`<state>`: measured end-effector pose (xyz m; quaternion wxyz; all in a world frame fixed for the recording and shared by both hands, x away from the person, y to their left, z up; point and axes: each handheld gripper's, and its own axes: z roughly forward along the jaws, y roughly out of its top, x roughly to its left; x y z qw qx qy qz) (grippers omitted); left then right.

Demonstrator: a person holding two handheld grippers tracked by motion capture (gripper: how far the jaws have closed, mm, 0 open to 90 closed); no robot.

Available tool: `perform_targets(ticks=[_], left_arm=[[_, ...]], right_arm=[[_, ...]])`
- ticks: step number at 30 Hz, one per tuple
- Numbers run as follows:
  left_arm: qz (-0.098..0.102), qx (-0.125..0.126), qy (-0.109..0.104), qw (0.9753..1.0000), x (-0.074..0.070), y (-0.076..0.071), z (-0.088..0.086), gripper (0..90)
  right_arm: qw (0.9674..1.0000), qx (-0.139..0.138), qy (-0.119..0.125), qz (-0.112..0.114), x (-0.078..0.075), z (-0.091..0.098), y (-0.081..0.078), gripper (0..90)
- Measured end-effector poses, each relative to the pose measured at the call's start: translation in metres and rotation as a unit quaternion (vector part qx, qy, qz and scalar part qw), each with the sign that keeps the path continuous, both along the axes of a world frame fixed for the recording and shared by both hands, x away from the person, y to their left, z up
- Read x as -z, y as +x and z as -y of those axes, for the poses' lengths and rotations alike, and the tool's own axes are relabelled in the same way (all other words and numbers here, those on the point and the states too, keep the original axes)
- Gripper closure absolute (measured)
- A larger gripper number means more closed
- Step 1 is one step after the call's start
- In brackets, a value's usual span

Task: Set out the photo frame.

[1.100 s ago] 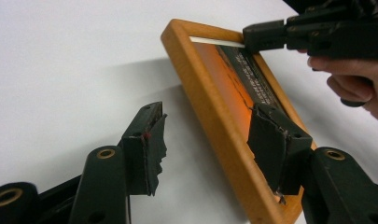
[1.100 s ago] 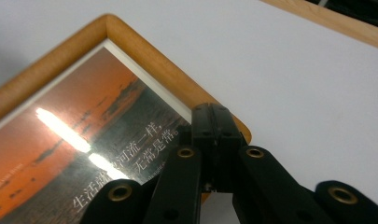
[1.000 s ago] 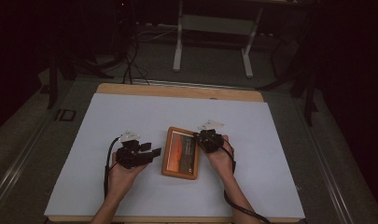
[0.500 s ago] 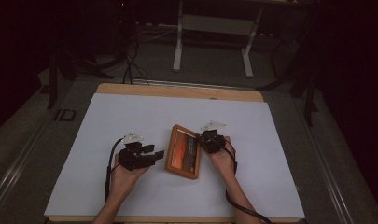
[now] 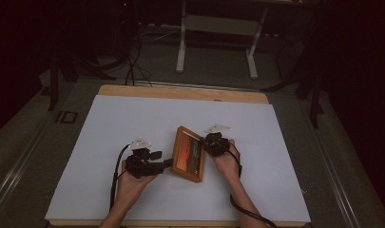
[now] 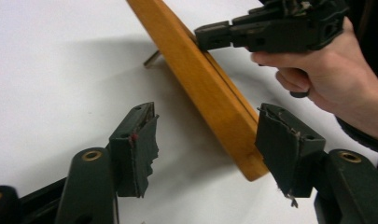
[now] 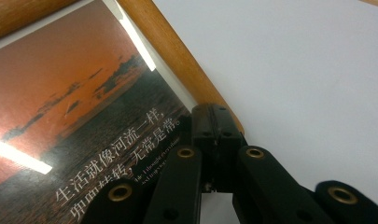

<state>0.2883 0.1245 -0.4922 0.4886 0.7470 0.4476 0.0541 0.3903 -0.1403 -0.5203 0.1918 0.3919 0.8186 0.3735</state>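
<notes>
A wooden picture frame (image 5: 187, 154) holding an orange sunset print (image 7: 84, 93) with white writing is tipped up off the white table sheet (image 5: 133, 123). My right gripper (image 5: 208, 143) is shut on its right rail (image 7: 177, 56), the jaws pinched together at the wood (image 7: 214, 122). In the left gripper view that same gripper (image 6: 214, 37) clamps the raised edge of the frame (image 6: 196, 70). My left gripper (image 5: 168, 164) is open and its jaws have just been opening; the frame's near corner lies between its pads (image 6: 140, 135), untouched. A thin prop (image 6: 151, 58) shows under the frame.
The white sheet covers a wooden table whose far edge (image 5: 180, 92) shows bare. Behind it stand a white metal stand (image 5: 183, 47) and loose cables (image 5: 133, 61) on the dark floor. Bare sheet lies left and right of the hands.
The frame has gone from lying flat and square to skewed and tipped up, looking narrower from above. My left gripper's jaws have spread away from its left edge. Both hands stayed in place.
</notes>
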Motion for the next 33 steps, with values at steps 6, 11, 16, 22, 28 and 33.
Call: perform_targets(ticks=[6, 11, 16, 22, 28, 33], left_arm=[[-0.005, 0.01, 0.003, 0.9999, 0.001, -0.003, 0.007, 34.2], [-0.004, 0.009, 0.01, 0.9999, 0.005, -0.003, 0.018, 31.1], [-0.01, 0.011, 0.011, 0.9998, 0.011, -0.003, 0.028, 30.2], [-0.017, 0.014, 0.004, 0.9997, 0.017, -0.001, 0.035, 36.2], [-0.042, 0.018, -0.023, 0.9987, 0.022, 0.004, 0.034, 45.6], [-0.054, 0.015, -0.035, 0.9978, 0.023, 0.005, 0.034, 48.0]], right_arm=[[1.0, 0.001, 0.001, 0.002, 0.0, 0.0, 0.0, 90.0], [1.0, 0.001, 0.002, 0.002, 0.001, 0.0, 0.0, 90.0], [1.0, 0.003, 0.005, 0.003, 0.001, 0.0, -0.001, 90.0], [1.0, 0.004, 0.006, 0.004, 0.001, 0.0, -0.001, 90.0], [1.0, 0.005, 0.007, 0.004, 0.001, 0.0, -0.001, 90.0], [1.0, 0.004, 0.007, 0.005, 0.002, 0.001, -0.001, 90.0]])
